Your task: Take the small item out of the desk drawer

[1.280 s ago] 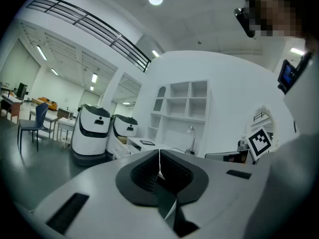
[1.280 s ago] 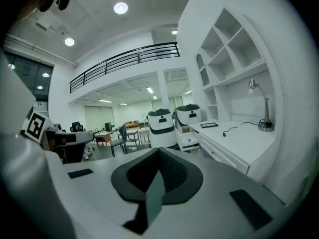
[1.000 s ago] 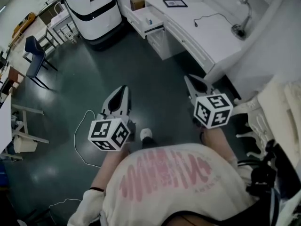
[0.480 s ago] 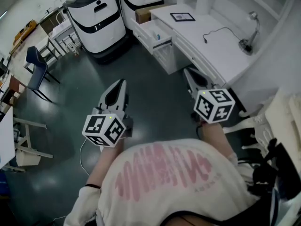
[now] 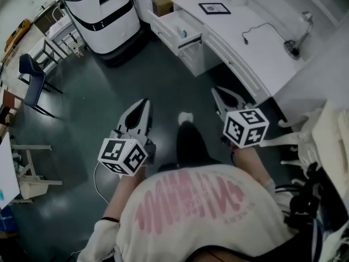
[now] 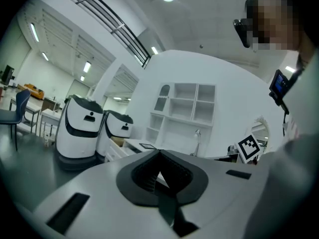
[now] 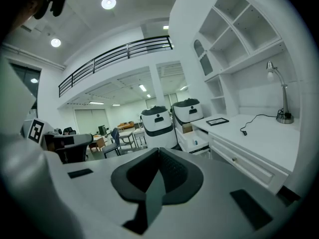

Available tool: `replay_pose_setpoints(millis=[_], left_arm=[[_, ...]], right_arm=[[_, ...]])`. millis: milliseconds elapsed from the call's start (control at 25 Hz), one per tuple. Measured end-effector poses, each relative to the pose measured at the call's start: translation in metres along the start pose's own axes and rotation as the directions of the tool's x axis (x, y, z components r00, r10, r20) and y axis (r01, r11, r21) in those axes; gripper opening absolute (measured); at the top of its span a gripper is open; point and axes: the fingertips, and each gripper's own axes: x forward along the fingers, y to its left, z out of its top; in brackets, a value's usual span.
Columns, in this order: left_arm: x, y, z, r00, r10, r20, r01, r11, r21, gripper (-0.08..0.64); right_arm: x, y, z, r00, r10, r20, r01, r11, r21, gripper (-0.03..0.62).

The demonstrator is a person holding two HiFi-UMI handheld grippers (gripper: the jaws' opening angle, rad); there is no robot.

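left gripper [image 5: 143, 107]: fingers together, nothing held;
right gripper [image 5: 221, 96]: same, fingers together, empty;
step: the approach, I reckon; both well short of the tabletop [image 5: 234, 31];
drawer [image 5: 175, 26]: upper middle of frame, pulled open under its edge;
small item [image 5: 184, 33]: bluish bit lying in that drawer;
next: get closer, spread one set of fingers, reach in

Smooth white desk [image 5: 248, 51], sheeny dark floor [image 5: 109, 91]
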Motion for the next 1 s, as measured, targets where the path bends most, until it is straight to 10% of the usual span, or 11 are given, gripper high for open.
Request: replay_pose_setpoints(millis=[1000], left_arm=[[0.231,0.122,0.07,0.999,0.012,0.033,-0.012,1.0,-0.022,0.028]], right_arm=[[0.233,-0.119,0.113,0.998,0.064,-0.006,-0.064,0.998,-0.001,0.017]])
